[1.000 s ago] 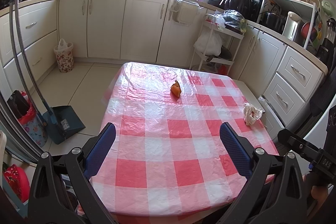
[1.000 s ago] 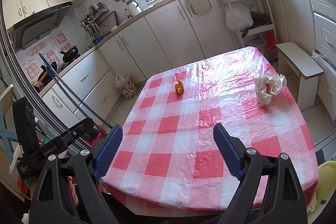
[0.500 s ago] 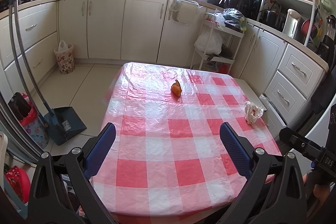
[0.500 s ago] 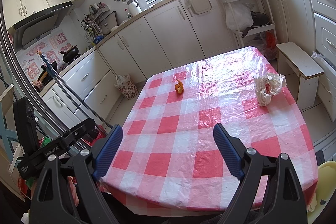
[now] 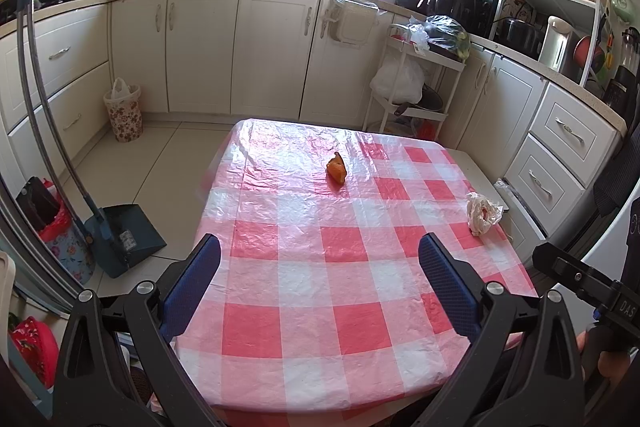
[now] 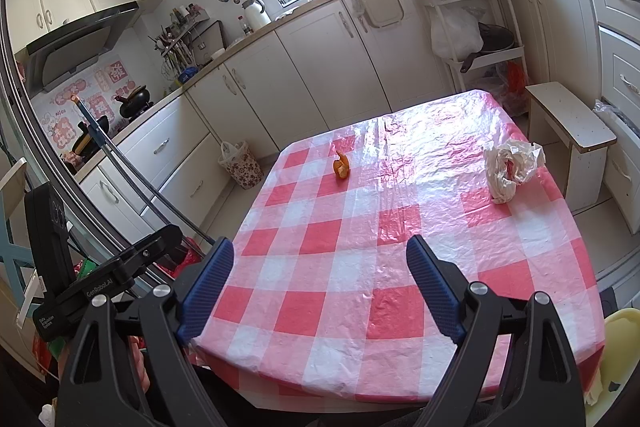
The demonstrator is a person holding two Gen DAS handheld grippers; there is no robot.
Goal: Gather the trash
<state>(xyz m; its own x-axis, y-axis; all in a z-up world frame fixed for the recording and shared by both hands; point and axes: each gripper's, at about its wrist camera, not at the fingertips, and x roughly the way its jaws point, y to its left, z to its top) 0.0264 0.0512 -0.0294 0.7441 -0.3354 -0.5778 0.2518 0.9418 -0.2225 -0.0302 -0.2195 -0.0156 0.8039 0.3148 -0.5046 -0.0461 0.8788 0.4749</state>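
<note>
Two pieces of trash lie on the checked worktop. Far left on the floor stands a blue dustpan, with a flowered bin by the cabinets. The left claw hangs over the worktop's near edge, its jaws wide apart and empty. Beyond it, toward the far end, lies an orange peel. Further right, near the worktop's right edge, sits a crumpled white wrapper. The right claw likewise gapes over the near edge, holding nothing, well apart from both scraps.
</note>
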